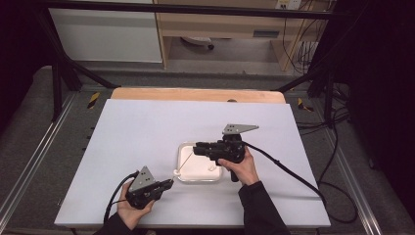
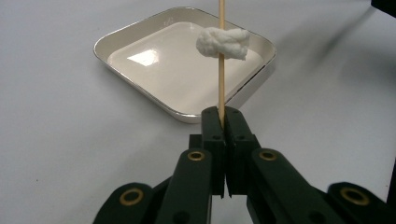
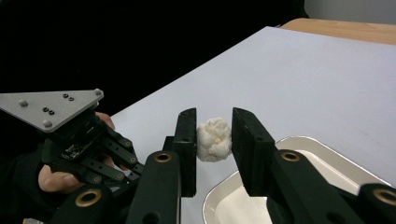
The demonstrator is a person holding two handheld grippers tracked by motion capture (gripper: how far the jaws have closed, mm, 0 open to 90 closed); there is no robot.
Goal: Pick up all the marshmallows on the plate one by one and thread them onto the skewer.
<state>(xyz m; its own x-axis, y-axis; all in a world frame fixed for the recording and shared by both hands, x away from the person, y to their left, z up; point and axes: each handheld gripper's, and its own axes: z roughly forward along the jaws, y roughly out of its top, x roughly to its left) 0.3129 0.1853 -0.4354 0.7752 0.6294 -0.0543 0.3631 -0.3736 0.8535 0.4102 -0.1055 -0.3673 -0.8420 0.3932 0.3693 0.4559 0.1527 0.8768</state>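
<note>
Left gripper sits at the near left of the white table, jaws clamped tight on the lower end of a thin wooden skewer. In the left gripper view the stick runs straight up from between the closed pads, and a white fluffy lump is threaded on it partway up, above the tray.

We see the skewer in the high view too: it slants from the left gripper up and right over the tray's near-left corner toward the right gripper.

Right gripper hovers over the tray's far side, pointing left. In the right gripper view its jaws bracket the white lump, one pad on each side. Both pads look to be touching it, so we read this as a light grip on the lump, jaws only partly closed. We can't make out the skewer in that view.

The tray is a shallow, white, square dish with rounded corners, sitting near the centre of the table, just right of the left gripper. Its glossy floor shows bare in the left gripper view.

The person's hands hold each gripper from the near edge, dark sleeves at the bottom of the high view.
</note>
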